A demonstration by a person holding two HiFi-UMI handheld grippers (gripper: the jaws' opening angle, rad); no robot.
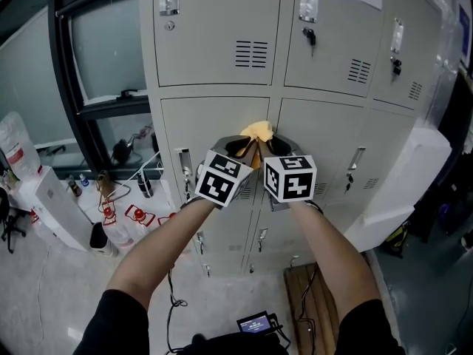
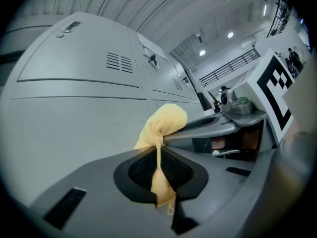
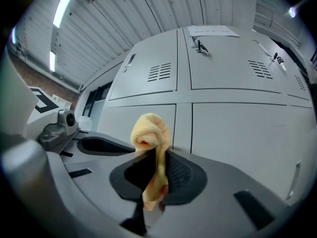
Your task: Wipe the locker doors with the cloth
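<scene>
While the left gripper [image 1: 239, 148] and right gripper [image 1: 275, 146] both pinch the bunched yellow cloth [image 1: 259, 130] in their jaws at frame centre, by the locker doors [image 1: 214, 124], wiping seems ready to begin; next, the cloth must press against a door and sweep.

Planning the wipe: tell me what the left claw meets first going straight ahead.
The left claw, shut on the yellow cloth, would likely press that cloth into the grey locker door ahead; gap unclear.
</scene>
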